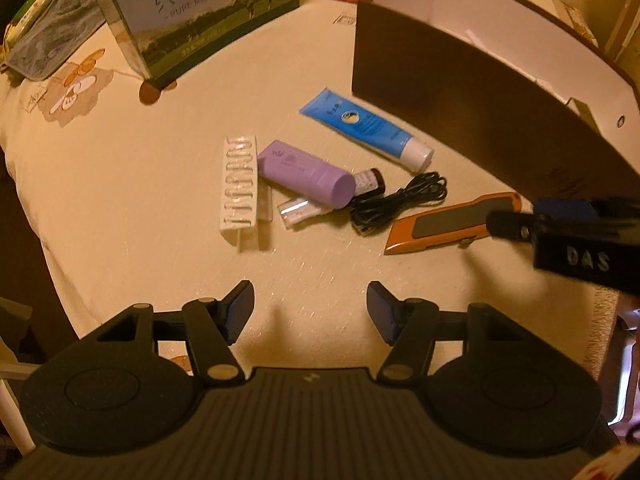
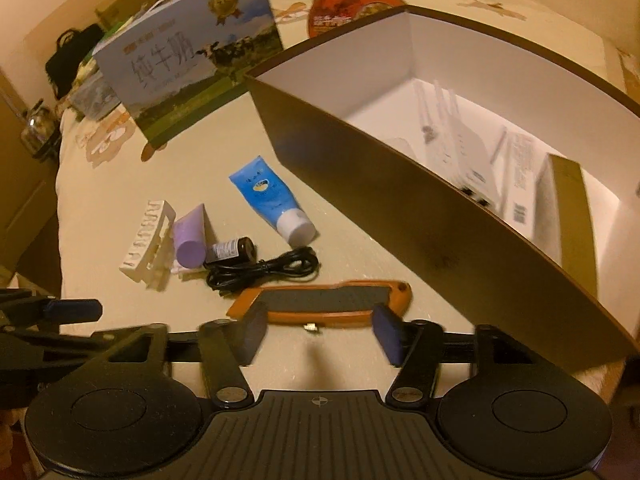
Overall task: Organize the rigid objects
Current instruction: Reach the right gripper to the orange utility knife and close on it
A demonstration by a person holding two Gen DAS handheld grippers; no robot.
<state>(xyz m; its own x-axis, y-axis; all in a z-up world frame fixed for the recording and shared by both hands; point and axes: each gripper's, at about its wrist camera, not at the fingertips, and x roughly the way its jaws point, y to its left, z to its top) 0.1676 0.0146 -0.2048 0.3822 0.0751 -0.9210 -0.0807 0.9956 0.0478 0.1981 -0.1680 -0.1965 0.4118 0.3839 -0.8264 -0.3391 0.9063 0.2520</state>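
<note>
The right gripper (image 2: 318, 330), open and empty, sits low in the frame over the orange knife (image 2: 320, 300) and could push it away.

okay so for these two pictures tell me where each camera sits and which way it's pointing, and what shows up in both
Left wrist: sits on the left tool, looking steeply down over its open fingers at the table, at the purple tube and white clip; the right tool enters from the right.
Right wrist: sits on the right tool, looking down at the orange utility knife between its fingers and into the open box; the left tool shows at left.
Shared: knife, blue tube, black cable, milk carton, box.
</note>
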